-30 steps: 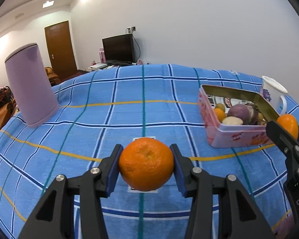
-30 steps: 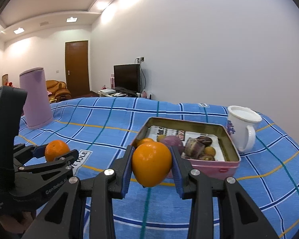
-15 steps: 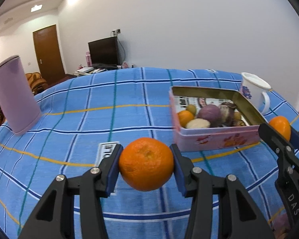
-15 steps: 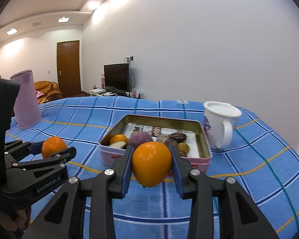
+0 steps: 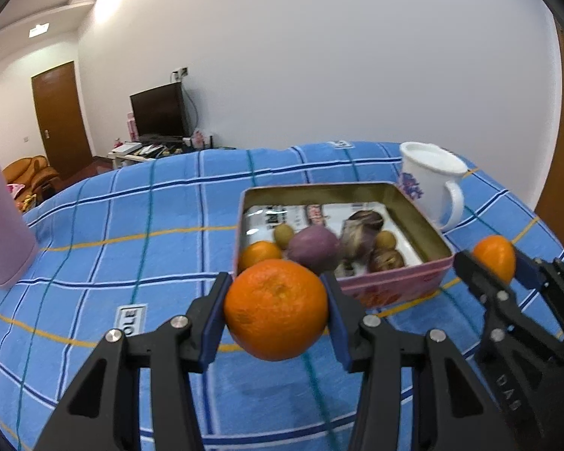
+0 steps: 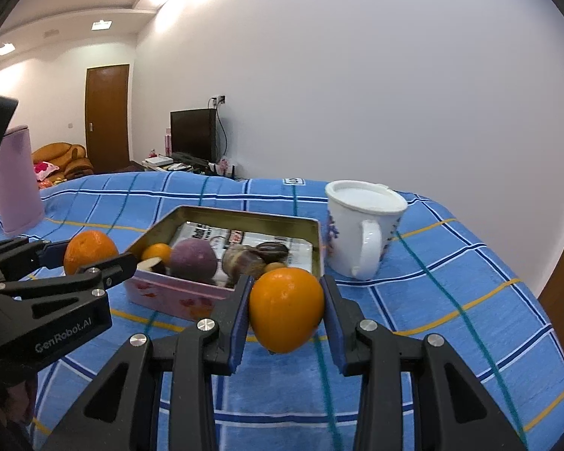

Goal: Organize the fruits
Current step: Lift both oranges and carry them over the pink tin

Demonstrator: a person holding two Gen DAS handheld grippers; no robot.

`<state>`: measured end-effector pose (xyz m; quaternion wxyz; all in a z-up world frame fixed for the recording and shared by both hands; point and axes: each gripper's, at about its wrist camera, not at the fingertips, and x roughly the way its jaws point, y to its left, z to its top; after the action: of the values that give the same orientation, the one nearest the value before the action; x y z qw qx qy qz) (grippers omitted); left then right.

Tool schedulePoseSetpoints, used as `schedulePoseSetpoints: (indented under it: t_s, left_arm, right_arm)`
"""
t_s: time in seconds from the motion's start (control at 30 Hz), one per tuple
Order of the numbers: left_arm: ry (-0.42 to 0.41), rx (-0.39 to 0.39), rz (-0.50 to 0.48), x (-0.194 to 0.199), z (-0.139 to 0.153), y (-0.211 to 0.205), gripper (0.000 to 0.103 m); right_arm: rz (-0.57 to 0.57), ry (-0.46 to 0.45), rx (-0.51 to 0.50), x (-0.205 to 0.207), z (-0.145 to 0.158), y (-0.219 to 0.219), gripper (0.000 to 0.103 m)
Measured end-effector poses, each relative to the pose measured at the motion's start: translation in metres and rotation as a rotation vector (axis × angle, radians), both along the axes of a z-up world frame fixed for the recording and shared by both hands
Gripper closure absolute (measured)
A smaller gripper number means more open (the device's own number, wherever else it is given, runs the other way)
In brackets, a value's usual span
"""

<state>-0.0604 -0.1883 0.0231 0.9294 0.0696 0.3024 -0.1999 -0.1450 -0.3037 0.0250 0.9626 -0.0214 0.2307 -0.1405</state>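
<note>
The left gripper (image 5: pixel 275 310) is clenched on a round, dimpled orange (image 5: pixel 275 309), its blue-padded fingers (image 5: pixel 211 321) pressing both sides of the fruit, which hangs above the blue plaid cloth (image 5: pixel 131 218) just in front of the near left corner of the pink tin (image 5: pixel 394 282). The right gripper (image 6: pixel 285 310) likewise grasps a smoother, slightly egg-shaped orange fruit (image 6: pixel 285 309) (its lower end tapers to a small nub), held above the cloth before the tin's near right corner, on the side toward the mug. From the right wrist view the left gripper shows at the far left, its orange beside the tin's left wall.

The tin stands open on the cloth-covered surface. Inside lie a small orange (image 5: pixel 260 253), a purple round fruit (image 5: pixel 313 248), two small olive-brown fruits, some dark brown pieces and a printed wrapper lining the bottom. A white lidded mug (image 6: pixel 361 233) with a purple flower print stands just right of the tin, handle toward the camera. A lilac upright container (image 5: pixel 3 221) stands well apart at the far left.
</note>
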Motion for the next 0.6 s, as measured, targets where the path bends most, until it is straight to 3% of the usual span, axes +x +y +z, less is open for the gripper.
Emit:
schedulePoseSetpoints:
  t_s: [0.33, 0.6]
  left_arm:
    - [0.031, -0.047, -0.038, 0.016, 0.003, -0.026, 0.054]
    - [0.017, -0.067, -0.023, 0.042, 0.010, -0.033, 0.054]
  right_arm:
    - [-0.015, 0.005, -0.076, 0.023, 0.017, -0.016, 0.065]
    - [-0.027, -0.022, -0.030, 0.053, 0.028, -0.031, 0.065]
